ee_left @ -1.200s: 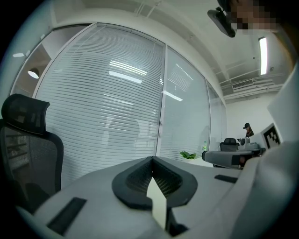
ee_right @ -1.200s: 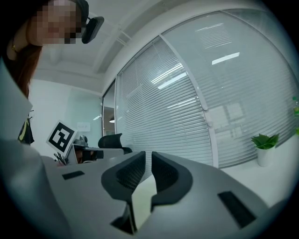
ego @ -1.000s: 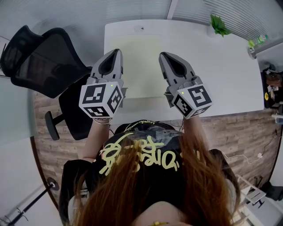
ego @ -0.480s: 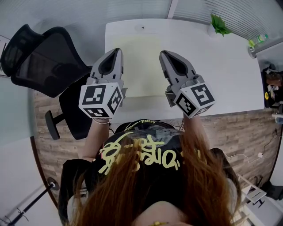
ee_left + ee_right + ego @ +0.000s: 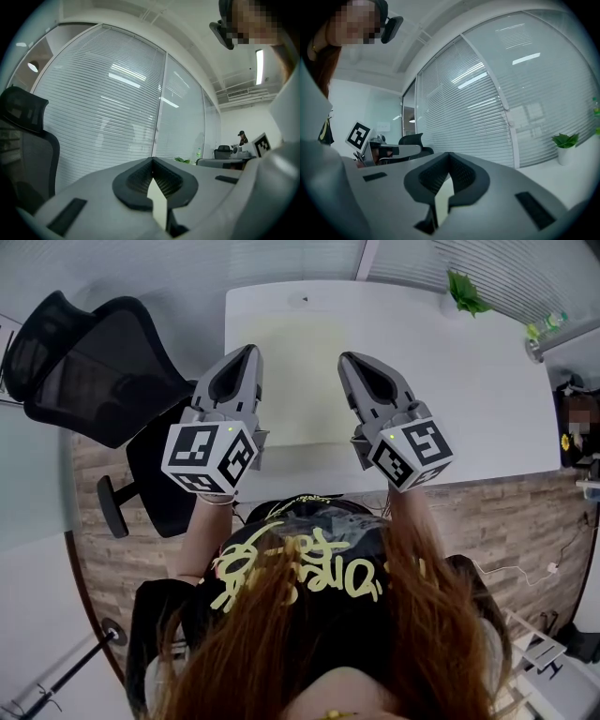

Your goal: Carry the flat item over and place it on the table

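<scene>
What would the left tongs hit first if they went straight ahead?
Probably the blind-covered glass wall. The left tongs, shut on the pale sheet, point level above the white table, and nothing stands in that line, though depth is hard to judge.

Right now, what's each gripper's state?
Left gripper: closed on the pale yellow flat sheet.
Right gripper: closed on the same sheet, opposite edge.

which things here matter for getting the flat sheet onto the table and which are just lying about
For the job:
- pale flat sheet, pinched at its two sides
- left gripper and right gripper, both shut on the sheet
- white table below

Just lying about:
- black office chair, left of the table
- small green plant, at the table's far right
</scene>
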`<act>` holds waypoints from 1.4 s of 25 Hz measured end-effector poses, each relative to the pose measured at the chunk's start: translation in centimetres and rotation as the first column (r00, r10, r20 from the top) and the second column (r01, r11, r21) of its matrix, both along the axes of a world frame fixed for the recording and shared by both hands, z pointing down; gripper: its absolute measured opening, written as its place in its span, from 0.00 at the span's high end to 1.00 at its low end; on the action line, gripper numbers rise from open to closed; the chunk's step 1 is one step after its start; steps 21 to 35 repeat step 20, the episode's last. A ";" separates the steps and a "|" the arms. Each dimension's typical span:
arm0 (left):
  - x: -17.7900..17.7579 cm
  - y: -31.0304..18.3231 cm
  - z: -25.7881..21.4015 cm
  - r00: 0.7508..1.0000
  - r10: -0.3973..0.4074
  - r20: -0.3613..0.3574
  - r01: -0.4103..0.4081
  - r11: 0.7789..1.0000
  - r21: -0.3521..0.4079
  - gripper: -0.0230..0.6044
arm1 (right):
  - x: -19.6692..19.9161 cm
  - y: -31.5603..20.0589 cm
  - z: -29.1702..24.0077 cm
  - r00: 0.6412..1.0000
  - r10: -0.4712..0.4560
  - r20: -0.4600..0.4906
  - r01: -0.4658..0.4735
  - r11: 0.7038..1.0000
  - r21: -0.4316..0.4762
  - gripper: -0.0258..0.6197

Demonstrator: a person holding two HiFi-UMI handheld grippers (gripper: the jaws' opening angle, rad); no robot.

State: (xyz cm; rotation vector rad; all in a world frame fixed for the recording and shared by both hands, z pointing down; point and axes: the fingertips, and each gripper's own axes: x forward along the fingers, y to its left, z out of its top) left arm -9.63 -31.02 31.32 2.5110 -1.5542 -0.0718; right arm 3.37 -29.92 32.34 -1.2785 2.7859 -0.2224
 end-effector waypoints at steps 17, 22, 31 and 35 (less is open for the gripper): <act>-0.8 -0.1 0.9 1.000 0.008 -0.012 -0.008 1.000 -0.031 0.97 | -0.7 0.4 0.5 1.000 0.020 -0.013 -0.020 1.000 -0.012 0.96; -0.9 -0.3 1.0 1.000 0.008 -0.011 -0.008 0.999 -0.036 0.97 | -0.9 0.4 0.7 0.999 0.020 -0.028 -0.021 1.000 -0.009 0.96; -0.9 -0.3 1.0 1.000 0.008 -0.011 -0.008 0.999 -0.036 0.97 | -0.9 0.4 0.7 0.999 0.020 -0.028 -0.021 1.000 -0.009 0.96; -0.9 -0.3 1.0 1.000 0.008 -0.011 -0.008 0.999 -0.036 0.97 | -0.9 0.4 0.7 0.999 0.020 -0.028 -0.021 1.000 -0.009 0.96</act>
